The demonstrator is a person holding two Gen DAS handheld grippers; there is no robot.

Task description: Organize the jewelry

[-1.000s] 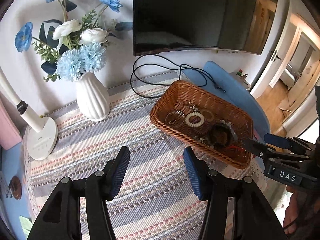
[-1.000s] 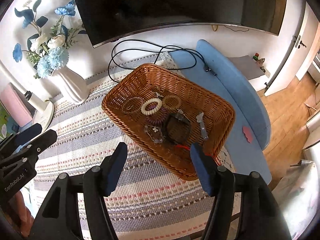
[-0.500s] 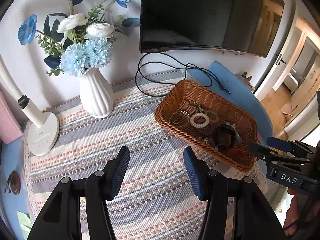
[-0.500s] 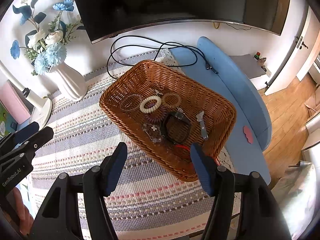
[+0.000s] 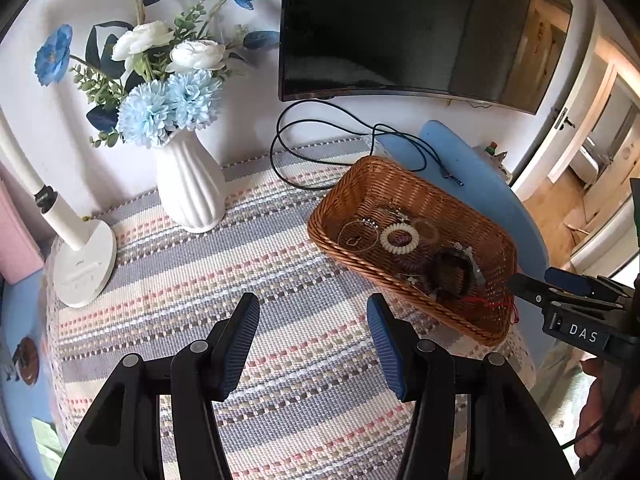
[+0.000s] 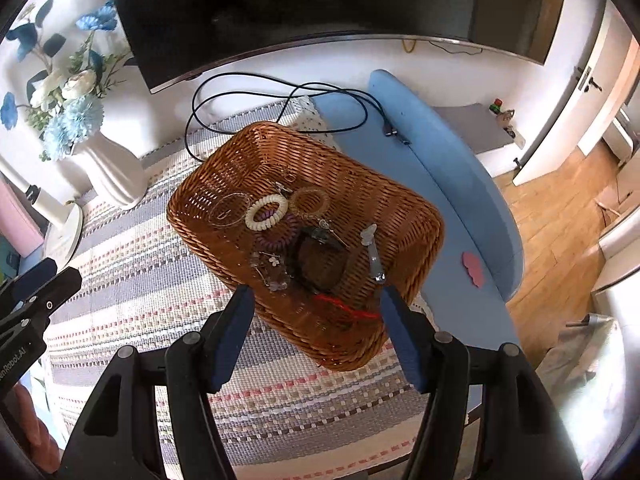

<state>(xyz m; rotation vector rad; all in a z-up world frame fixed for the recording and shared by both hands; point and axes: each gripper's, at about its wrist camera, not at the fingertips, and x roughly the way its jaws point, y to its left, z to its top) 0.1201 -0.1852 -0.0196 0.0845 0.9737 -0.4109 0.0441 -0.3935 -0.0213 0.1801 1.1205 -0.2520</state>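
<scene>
Clearly "DAS" on right gripper (image 5: 560,280)

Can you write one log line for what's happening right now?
left tool: open, empty, over mat | right tool: open, empty, above basket | jewelry: in basket

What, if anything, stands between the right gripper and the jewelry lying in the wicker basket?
Nothing visible does. The right gripper hangs open above the near edge of the wicker basket, which has no lid, and the jewelry lies uncovered on its floor. The black cable lies beyond the basket, out of the way.
</scene>
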